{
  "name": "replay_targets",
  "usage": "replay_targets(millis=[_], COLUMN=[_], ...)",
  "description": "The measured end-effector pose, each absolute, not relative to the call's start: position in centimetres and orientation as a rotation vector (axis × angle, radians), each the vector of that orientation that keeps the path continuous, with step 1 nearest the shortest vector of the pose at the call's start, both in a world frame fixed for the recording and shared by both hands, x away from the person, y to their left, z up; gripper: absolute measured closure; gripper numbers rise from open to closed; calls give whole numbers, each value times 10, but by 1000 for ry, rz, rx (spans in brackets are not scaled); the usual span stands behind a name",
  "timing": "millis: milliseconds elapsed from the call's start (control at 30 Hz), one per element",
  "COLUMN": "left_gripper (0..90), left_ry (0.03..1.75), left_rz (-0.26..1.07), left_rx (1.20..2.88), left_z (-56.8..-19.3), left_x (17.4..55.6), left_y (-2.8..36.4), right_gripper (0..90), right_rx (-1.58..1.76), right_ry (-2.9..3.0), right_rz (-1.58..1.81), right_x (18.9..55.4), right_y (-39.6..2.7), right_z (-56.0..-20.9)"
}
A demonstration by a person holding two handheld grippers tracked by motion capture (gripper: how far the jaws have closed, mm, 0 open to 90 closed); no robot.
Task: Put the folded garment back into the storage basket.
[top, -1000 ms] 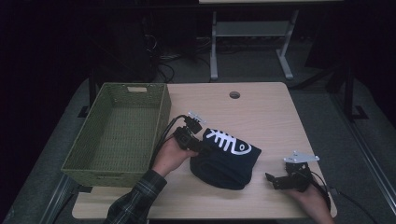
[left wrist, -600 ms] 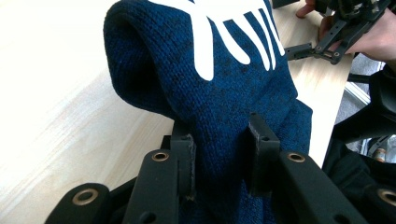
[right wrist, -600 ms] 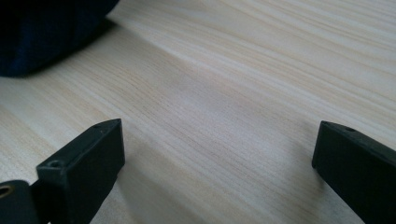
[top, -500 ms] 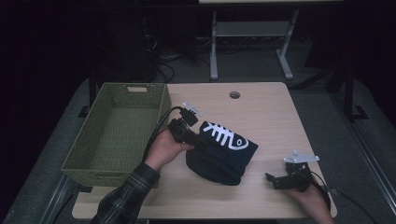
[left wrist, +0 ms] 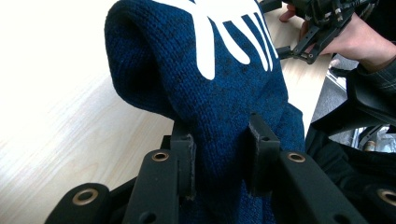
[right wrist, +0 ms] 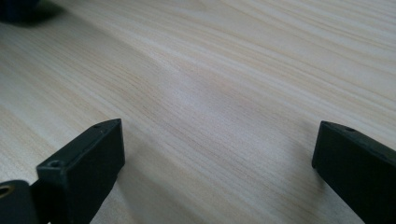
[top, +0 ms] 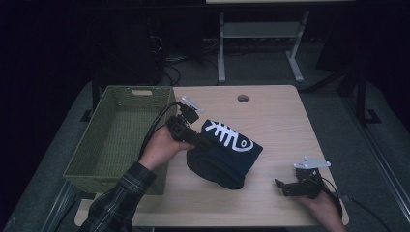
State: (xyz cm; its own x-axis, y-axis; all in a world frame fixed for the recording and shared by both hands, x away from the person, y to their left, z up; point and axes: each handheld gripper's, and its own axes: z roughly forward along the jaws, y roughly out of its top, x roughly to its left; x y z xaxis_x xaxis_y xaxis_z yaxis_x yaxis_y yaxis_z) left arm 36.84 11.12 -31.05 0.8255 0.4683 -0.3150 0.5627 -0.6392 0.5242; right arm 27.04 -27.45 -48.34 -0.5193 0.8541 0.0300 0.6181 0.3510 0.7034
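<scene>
A dark blue knitted garment with a white fishbone print is bunched in the middle of the wooden table. My left gripper is shut on its left edge, which is lifted while the rest hangs down to the table. In the left gripper view the blue knit is pinched between my two jaws, at the left gripper. My right gripper lies near the table's front right corner, open. In the right gripper view, the right gripper has wide-apart jaws over bare wood.
A green woven basket stands at the table's left side, right beside my left hand. A round cable hole sits near the table's far edge. Dark floor, cables and a white stand lie beyond the table.
My left gripper has risen and shifted slightly left toward the basket, lifting the garment's edge with it. The right gripper has stayed in place.
</scene>
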Motion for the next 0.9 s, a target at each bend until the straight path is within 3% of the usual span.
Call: replay_targets(millis=[900], left_gripper=[695], left_ry=[839], left_rz=[-123], left_rx=[2310], left_z=[-245], left_x=[361], left_y=[179], right_gripper=[19], right_rx=[1299], right_ry=[2277], right_rz=[959], right_x=[270], right_y=[-275], right_z=[-483])
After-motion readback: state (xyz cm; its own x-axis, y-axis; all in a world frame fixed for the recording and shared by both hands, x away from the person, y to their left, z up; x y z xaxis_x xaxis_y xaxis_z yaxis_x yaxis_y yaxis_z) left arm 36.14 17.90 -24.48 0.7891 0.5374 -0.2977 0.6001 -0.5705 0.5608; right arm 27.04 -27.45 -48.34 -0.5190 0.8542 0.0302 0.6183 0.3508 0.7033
